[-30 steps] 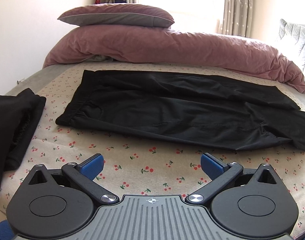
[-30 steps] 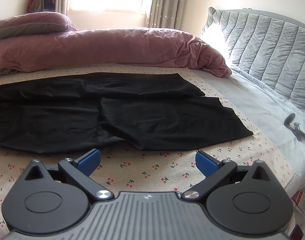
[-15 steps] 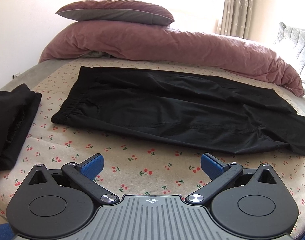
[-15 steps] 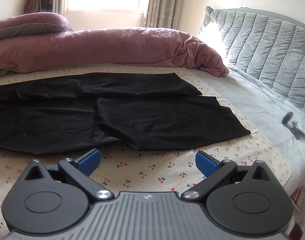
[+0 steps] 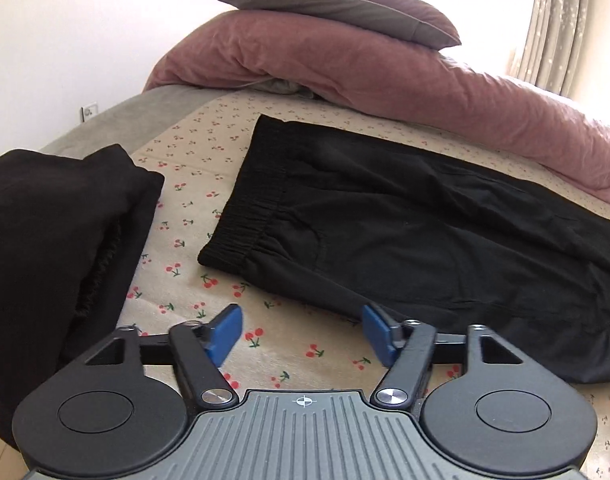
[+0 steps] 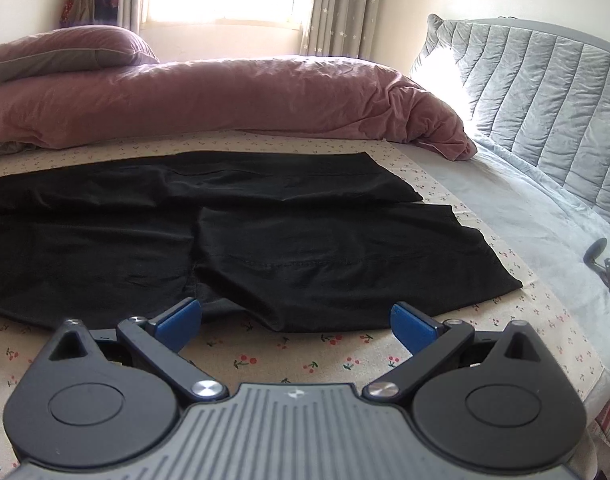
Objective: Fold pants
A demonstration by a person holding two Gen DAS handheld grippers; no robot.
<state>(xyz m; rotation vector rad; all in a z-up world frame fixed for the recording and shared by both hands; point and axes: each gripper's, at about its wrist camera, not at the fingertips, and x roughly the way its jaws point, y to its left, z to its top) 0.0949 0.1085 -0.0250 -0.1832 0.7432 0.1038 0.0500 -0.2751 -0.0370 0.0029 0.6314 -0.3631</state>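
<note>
Left wrist view: my left gripper (image 5: 303, 330) hovers with its blue-padded jaws spread wide and holding nothing, low over the cherry-print sheet (image 5: 209, 152) near the front edge of the bed. Black pants (image 5: 405, 232) lie flat across the middle of the bed, their elastic waistband (image 5: 249, 216) toward the left end and just beyond my fingertips. A second dark garment (image 5: 57, 248), folded into a stack, sits apart at the bed's left front corner. Behind the pants, a rolled mauve duvet (image 5: 385, 88) runs along the far edge, a pillow (image 5: 325, 0) resting on top of it.

Right wrist view: my right gripper (image 6: 297, 322) is likewise wide open and empty, poised over the sheet at the front edge, its pads at the near hem of the pants (image 6: 265, 240). The two legs stretch toward the right end, ending short of the grey quilted headboard (image 6: 545, 92). A small black object (image 6: 603, 264), too small to identify, rests on the pale bedding near the right edge.
</note>
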